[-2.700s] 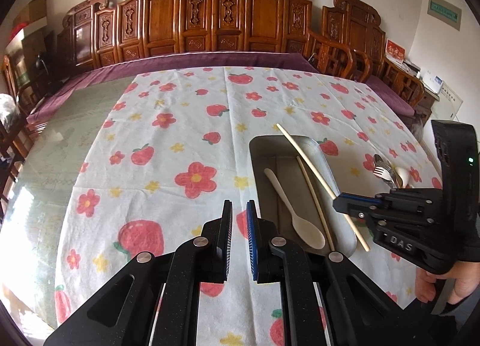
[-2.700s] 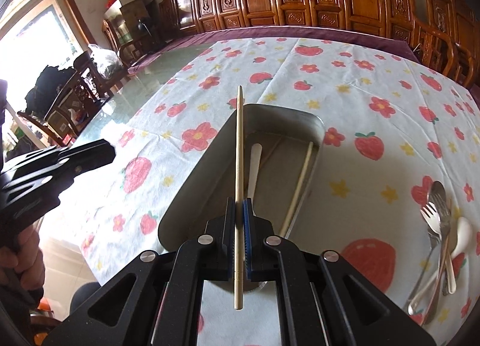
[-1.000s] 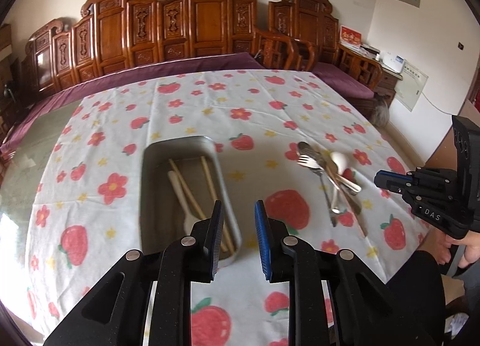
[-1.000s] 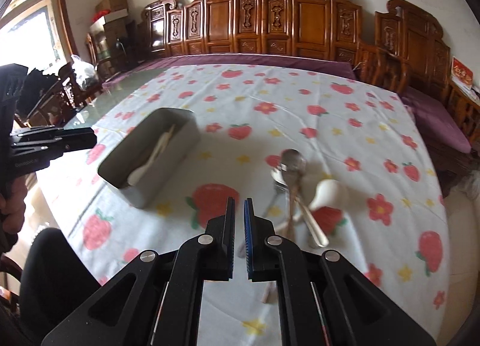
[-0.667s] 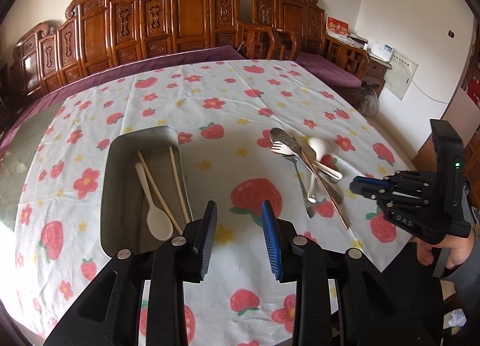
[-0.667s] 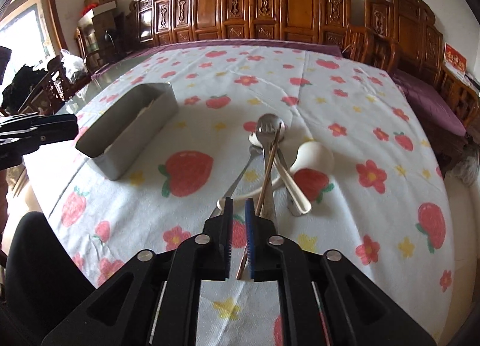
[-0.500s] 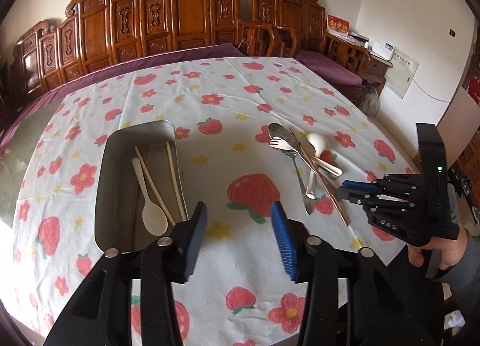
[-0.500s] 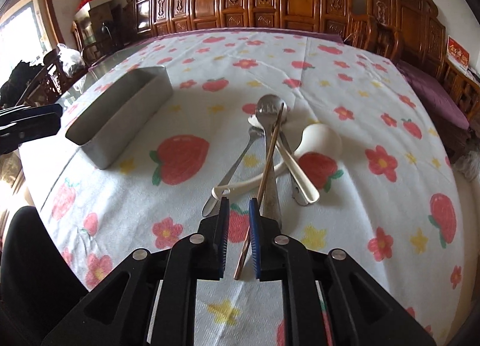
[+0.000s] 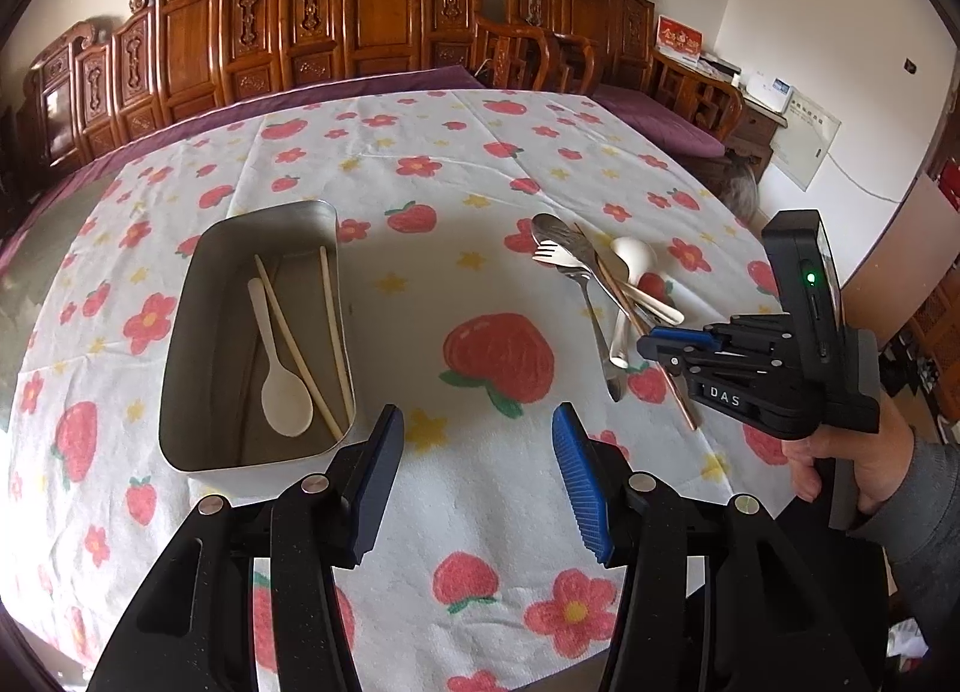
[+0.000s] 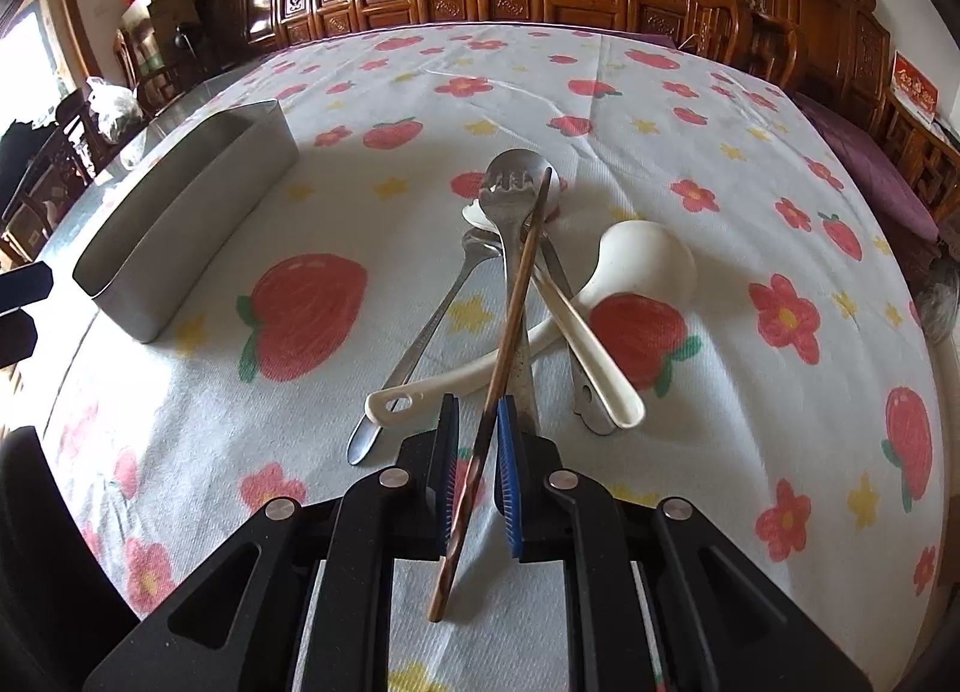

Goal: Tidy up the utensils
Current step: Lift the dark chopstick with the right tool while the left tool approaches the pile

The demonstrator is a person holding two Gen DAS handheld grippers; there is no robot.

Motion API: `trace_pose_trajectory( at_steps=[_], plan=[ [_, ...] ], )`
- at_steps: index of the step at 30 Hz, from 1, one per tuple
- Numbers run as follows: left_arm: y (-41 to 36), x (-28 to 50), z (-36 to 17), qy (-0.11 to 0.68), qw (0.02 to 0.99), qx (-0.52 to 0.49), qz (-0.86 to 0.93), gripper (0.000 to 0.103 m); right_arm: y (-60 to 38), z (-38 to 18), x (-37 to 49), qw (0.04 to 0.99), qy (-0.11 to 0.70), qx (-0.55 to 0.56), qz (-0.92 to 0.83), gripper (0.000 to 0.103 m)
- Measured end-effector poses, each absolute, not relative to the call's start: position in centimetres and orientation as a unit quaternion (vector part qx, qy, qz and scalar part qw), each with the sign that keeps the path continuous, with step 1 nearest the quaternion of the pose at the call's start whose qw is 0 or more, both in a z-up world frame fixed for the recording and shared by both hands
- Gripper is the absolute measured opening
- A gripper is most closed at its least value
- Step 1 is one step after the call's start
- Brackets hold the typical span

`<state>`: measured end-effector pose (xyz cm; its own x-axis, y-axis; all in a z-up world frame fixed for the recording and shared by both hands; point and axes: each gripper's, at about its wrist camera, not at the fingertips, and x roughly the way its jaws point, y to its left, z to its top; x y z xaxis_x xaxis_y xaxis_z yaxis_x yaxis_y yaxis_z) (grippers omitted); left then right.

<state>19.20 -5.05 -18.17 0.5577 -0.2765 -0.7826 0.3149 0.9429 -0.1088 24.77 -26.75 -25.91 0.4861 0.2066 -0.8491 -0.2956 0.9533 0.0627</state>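
A metal tray (image 9: 192,296) holds a pale wooden spoon (image 9: 287,392) and two pale chopsticks (image 9: 333,326). To its right lies a pile: a brown chopstick (image 10: 522,278), a fork (image 10: 510,194), metal spoons and white ceramic spoons (image 10: 648,266). My right gripper (image 10: 478,410) is low over the pile's near end. Its jaws are closing with the brown chopstick between them, and a thin gap still shows on the left side. My left gripper (image 9: 477,434) stands open and empty above the cloth, near the tray's front right corner.
A flower and strawberry tablecloth (image 9: 498,356) covers the round table. Carved wooden chairs (image 9: 372,2) line the far side. A person's hand (image 9: 840,464) holds the right gripper (image 9: 645,341) at the table's right edge. The tray (image 10: 180,248) sits left of the pile.
The right gripper let go of a pale chopstick into the tray, swung to the pile and sank until the brown chopstick sat between its jaws. The left gripper's jaws opened wide.
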Motion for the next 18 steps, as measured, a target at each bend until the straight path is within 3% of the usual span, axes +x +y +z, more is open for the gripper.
trace_pose_trajectory(
  at_steps=[5, 18],
  plan=[
    [-5.4, 19.2, -18.2, 0.439, 0.882, 0.023, -0.17, 0.049, -27.7, -25.0, 24.3, 0.862, 0.487, -0.031, 0.141, 0.001],
    [-8.2, 20.0, -19.3, 0.446, 0.876, 0.031, -0.18, 0.049, -29.8, -22.1, 22.6, 0.876, 0.455, -0.015, 0.157, 0.001]
  ],
)
